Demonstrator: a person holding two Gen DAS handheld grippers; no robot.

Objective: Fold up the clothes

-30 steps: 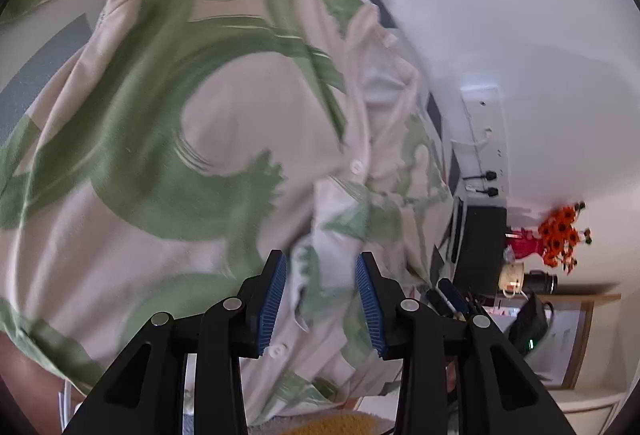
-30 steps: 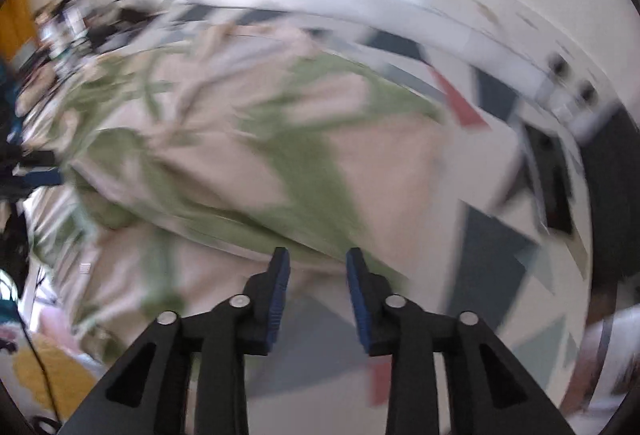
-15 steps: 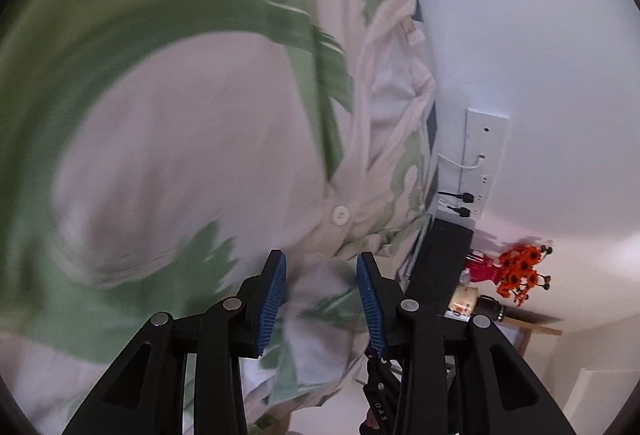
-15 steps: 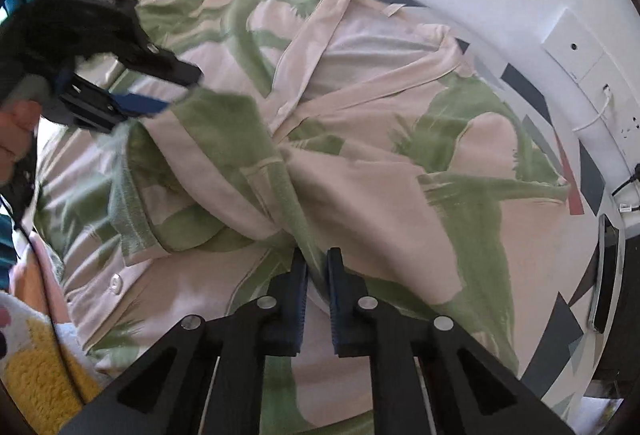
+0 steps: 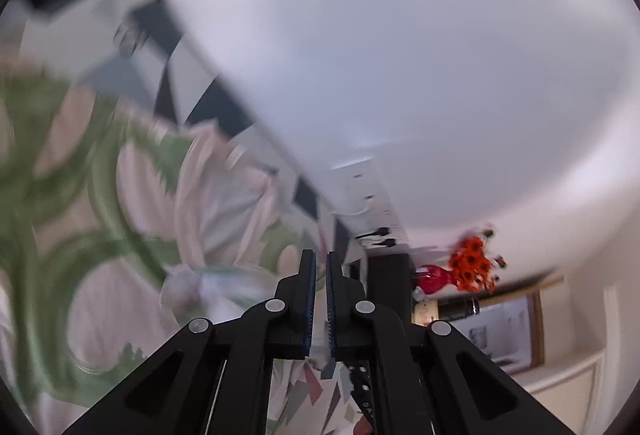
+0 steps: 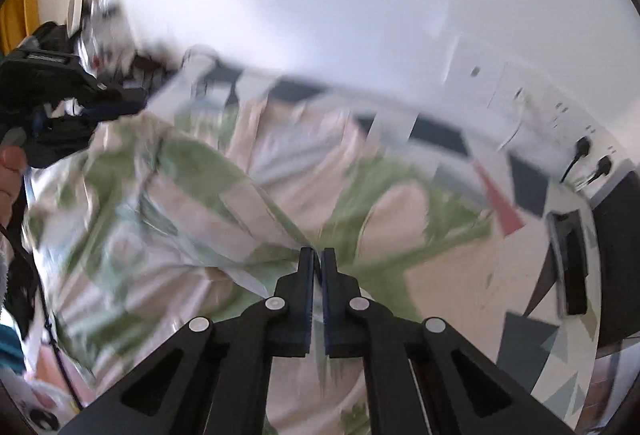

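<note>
On the patterned tabletop (image 6: pixel 524 339) against the white wall (image 5: pixel 400 55), the cream shirt with green brush-stroke print (image 6: pixel 192 203) lay spread and rumpled, much of it smeared by motion in both wrist views. At the far left of the right wrist view, the left gripper (image 6: pixel 120 107) was raised over the shirt's edge with a hand (image 6: pixel 10 175) behind it, and a fold of the fabric ran up to its tip. In its own view the left gripper (image 5: pixel 320 299) had its blue pads drawn together, having just closed, with a thin pale strip of cloth showing in the slit between them; the bulk of the shirt (image 5: pixel 100 235) lay to its left and below. Further right, the right gripper (image 6: pixel 318 291) was clenched as well, its jaws nearly meeting on a ridge of the shirt that rose to a peak at the fingertips. Beyond it to the right, a dark device (image 6: pixel 572 263) lay on the tabletop, and wall sockets (image 6: pixel 592 155) with plugs sat above. Orange flowers in a red vase (image 5: pixel 472 271) stood at the right in the left wrist view.
</note>
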